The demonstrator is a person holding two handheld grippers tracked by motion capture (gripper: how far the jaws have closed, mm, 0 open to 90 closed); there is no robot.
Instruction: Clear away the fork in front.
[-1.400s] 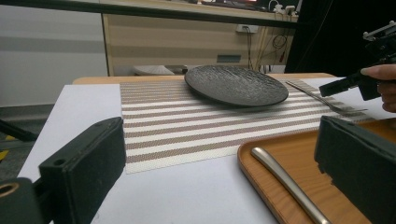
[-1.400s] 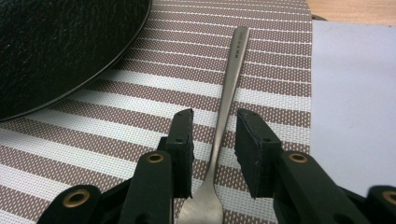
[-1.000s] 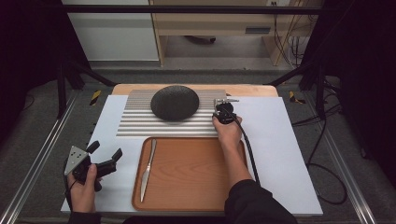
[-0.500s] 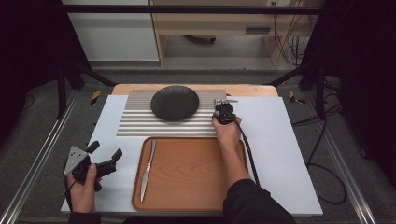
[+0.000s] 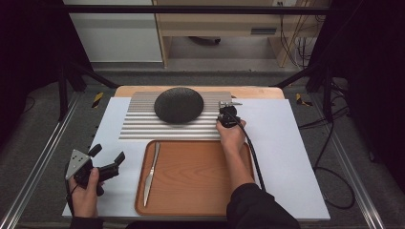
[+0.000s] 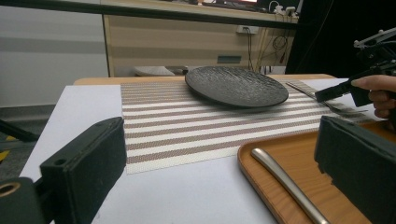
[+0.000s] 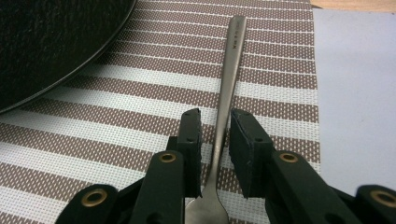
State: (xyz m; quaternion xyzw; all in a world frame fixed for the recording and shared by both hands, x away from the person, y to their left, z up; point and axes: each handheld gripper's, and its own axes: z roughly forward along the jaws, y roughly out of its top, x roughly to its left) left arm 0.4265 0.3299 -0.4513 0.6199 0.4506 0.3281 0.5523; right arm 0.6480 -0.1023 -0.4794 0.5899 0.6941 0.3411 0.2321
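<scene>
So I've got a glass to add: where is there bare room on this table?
Free: the white table right of the tray, and the placemat left of the plate. Crowded: right of the plate, where the right gripper straddles the fork.

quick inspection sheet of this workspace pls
surface: white table top, striped woven placemat, brown wooden tray
job's things: steel fork lying on placemat, right of black round plate; steel knife in tray
clutter: nothing seen
grippers: right gripper fingers astride fork's neck, just been closing, slight gaps left; left gripper open, empty
cables: black cable trails from right gripper along tray's right edge
surroundings: light wooden cabinet behind table
</scene>
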